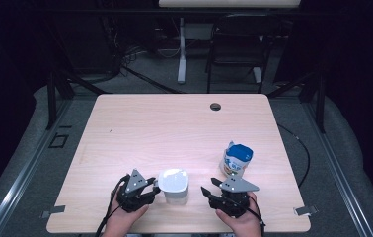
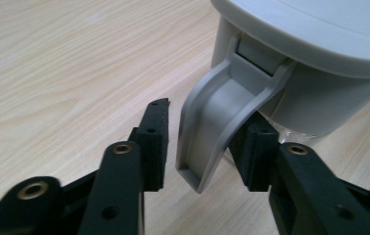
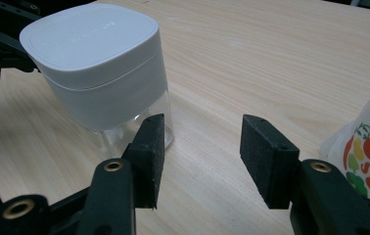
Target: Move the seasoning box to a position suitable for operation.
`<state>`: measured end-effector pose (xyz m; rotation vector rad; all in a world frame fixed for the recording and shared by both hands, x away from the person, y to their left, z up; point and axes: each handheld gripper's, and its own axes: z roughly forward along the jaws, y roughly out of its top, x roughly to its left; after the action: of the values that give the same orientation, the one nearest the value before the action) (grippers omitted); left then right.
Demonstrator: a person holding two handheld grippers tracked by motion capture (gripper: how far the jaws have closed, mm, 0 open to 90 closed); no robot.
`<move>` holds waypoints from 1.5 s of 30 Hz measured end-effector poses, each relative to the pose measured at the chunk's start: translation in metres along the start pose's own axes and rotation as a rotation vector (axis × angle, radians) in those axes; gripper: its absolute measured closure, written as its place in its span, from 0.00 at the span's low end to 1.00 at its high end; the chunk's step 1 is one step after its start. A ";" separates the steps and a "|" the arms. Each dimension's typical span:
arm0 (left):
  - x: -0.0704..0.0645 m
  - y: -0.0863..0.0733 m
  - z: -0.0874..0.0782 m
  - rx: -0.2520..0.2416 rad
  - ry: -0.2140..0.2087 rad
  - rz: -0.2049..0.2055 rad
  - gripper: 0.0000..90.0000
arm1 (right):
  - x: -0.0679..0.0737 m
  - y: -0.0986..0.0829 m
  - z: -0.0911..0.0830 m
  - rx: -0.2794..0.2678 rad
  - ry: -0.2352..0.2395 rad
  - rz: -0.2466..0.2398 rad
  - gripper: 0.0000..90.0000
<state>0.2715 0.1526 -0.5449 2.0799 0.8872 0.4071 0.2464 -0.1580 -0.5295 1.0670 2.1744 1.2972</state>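
Two hand-held grippers flank a white lidded jar at the worktop's near edge.

The left gripper (image 1: 147, 187) has its jaws apart around the grey handle (image 2: 217, 122) of the jar (image 1: 174, 185), not yet closed on it. The right gripper (image 1: 213, 187) holds its jaws wide and empty just right of the jar. Farther right stands a blue-topped printed pouch (image 1: 236, 160) on the worktop (image 1: 174, 128).

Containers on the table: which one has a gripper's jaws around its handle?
The white lidded jar. The left gripper has open jaws either side of its grey handle; the blue-topped pouch stands untouched.
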 end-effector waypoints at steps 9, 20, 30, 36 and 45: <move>-0.002 0.004 -0.016 0.011 -0.009 -0.042 0.57 | -0.001 -0.001 0.000 0.005 -0.007 0.017 0.71; 0.003 0.002 -0.030 -0.007 -0.030 -0.070 0.60 | 0.003 -0.002 0.001 0.019 -0.006 -0.002 0.71; 0.009 0.010 -0.036 0.005 -0.063 -0.098 0.65 | 0.006 0.000 -0.001 0.012 -0.003 0.001 0.67; 0.014 0.018 -0.040 -0.007 -0.058 -0.113 0.65 | 0.006 -0.002 0.001 0.019 -0.010 -0.002 0.64; 0.019 0.030 -0.047 -0.045 -0.048 -0.144 0.69 | 0.006 -0.002 0.003 0.036 -0.009 -0.008 0.67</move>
<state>0.2727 0.1802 -0.4929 1.9628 0.9832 0.2962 0.2432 -0.1523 -0.5327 1.0751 2.2008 1.2518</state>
